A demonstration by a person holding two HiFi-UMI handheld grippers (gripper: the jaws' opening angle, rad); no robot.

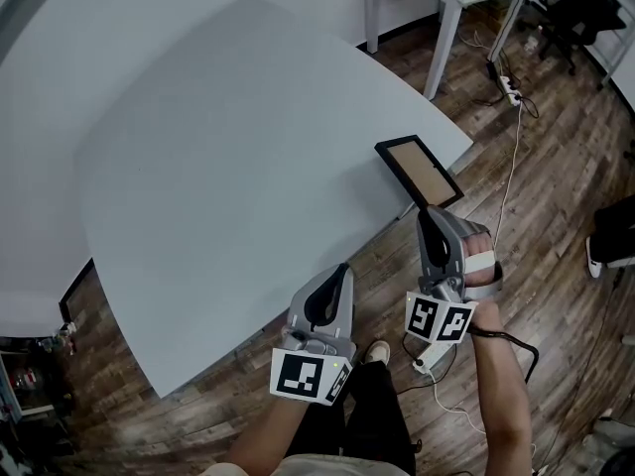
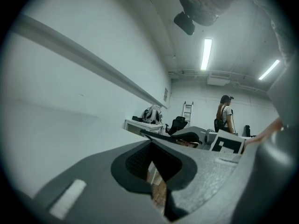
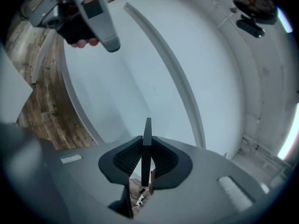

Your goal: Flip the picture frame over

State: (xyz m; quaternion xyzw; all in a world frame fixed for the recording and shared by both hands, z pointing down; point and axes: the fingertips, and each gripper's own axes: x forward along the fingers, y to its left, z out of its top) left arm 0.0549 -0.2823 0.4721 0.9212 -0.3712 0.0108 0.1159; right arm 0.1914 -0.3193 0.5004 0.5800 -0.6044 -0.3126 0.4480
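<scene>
The fingers of the right gripper (image 1: 430, 213) pinched the black-rimmed, brown-panelled picture frame (image 1: 419, 171) at the pale grey tabletop (image 1: 218, 167) edge, seemingly mid-flip. A wrist roll looked due next. The left gripper (image 1: 341, 272) hung empty, fingers pressed together.

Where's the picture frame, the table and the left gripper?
picture frame (image 1: 420, 171), head view, its brown middle panel.
table (image 1: 248, 147), head view, bare top.
left gripper (image 1: 343, 271), head view, between its fingertips.

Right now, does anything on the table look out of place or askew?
The black-rimmed rectangular picture frame with a brown panel sits askew at a corner of the pale grey table, partly overhanging the wooden floor, its near edge clamped in the right hand-held gripper.
</scene>
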